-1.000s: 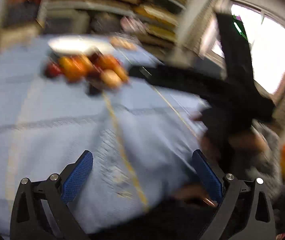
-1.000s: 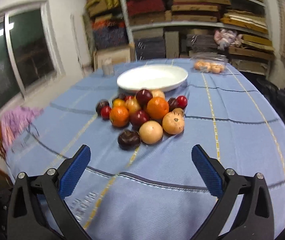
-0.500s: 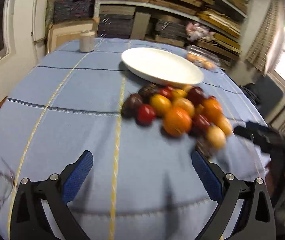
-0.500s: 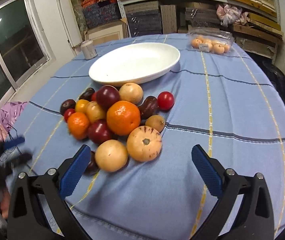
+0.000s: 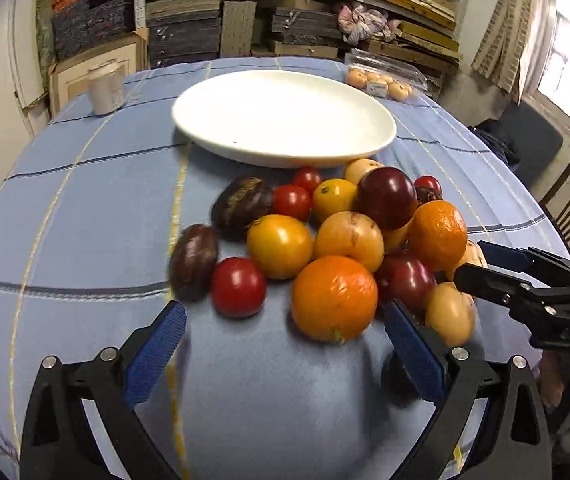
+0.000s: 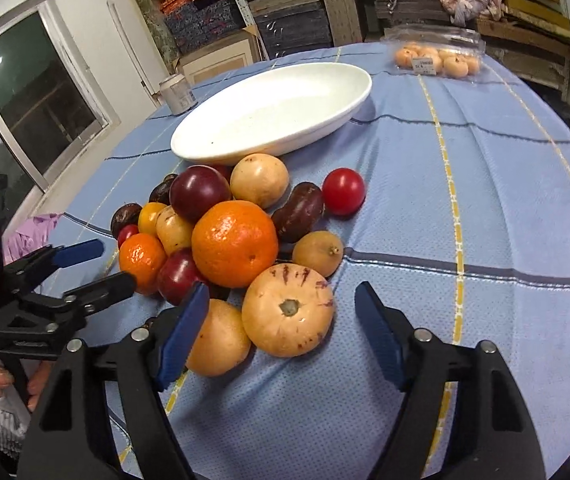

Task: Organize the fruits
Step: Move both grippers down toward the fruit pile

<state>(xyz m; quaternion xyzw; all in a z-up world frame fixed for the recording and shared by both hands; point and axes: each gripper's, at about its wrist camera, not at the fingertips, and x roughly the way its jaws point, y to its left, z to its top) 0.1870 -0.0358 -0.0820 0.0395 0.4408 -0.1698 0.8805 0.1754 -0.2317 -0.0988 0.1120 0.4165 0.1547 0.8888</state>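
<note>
Your right claw [image 6: 281, 328] spread, striped pale fruit [image 6: 287, 309] between its pads | left claw [image 5: 285, 344] spread, big orange [image 5: 334, 298] just ahead | risk: nudged pile probably rolls across worktop [image 6: 485, 200], missing plate [image 6: 273, 112] beyond.

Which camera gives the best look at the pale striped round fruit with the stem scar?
The right wrist view: the pale striped round fruit sits whole between the fingers. The left wrist view shows only a sliver behind the right hand-held gripper.

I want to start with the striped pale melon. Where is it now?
In the right wrist view, the striped pale melon lies at the pile's near edge, just ahead of the open right hand-held gripper, touching the large orange.
</note>
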